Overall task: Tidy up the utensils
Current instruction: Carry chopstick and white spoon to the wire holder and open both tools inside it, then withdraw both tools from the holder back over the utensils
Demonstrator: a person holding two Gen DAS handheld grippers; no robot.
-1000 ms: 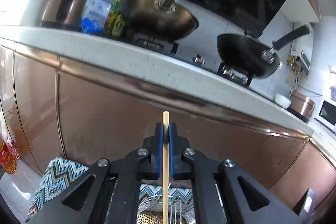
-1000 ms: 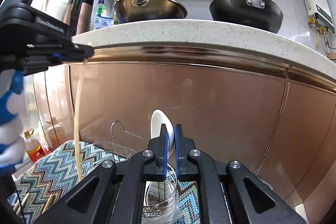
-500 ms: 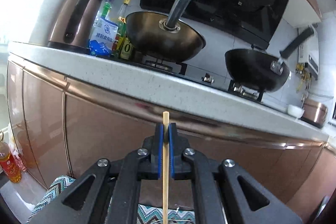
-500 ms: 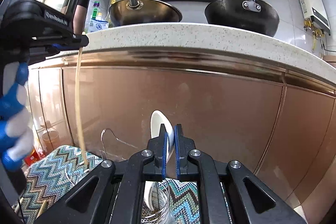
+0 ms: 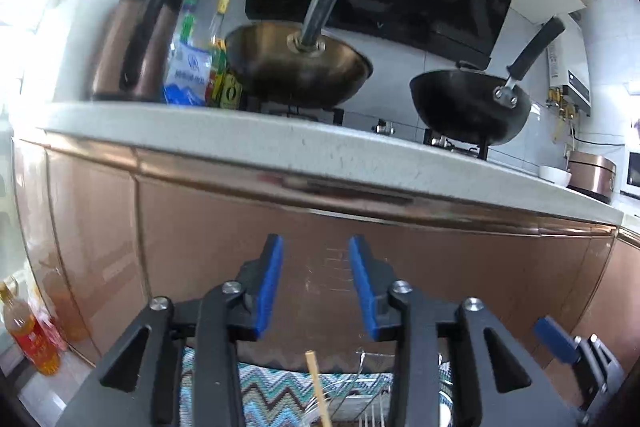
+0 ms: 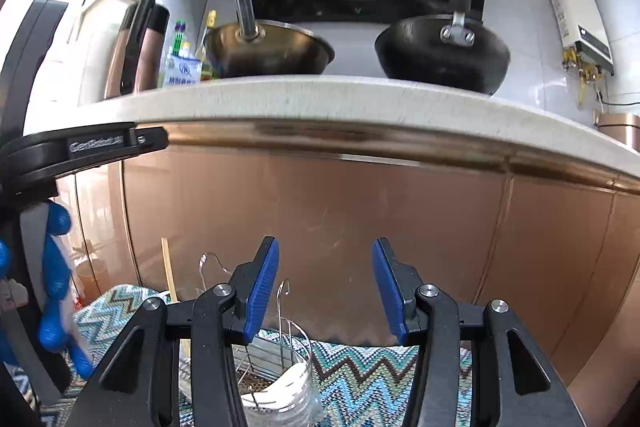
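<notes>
Two grippers are both letting go at this moment. From the left wrist view, the left gripper (image 5: 316,283) has its blue pads spreading apart with nothing between them; the wooden chopstick (image 5: 318,391) stands free below the jaws, its tip over the wire utensil holder (image 5: 360,395) on the zigzag mat (image 5: 272,387). Above, the worktop (image 5: 280,143) carries two woks, well apart from the work.

From the right wrist view, the right gripper (image 6: 326,287) is likewise opening and empty. Beneath it the white spoon (image 6: 288,379) lies down inside the holder's round cup (image 6: 294,359), and the chopstick (image 6: 170,277) leans upright in the holder's left side. The left gripper's black body sits at the left edge, held by a blue-gloved hand (image 6: 56,291).

Judging by this, one chopstick and one spoon look delivered. Whether other utensils remain on the mat cannot be told; most of it is hidden.
</notes>
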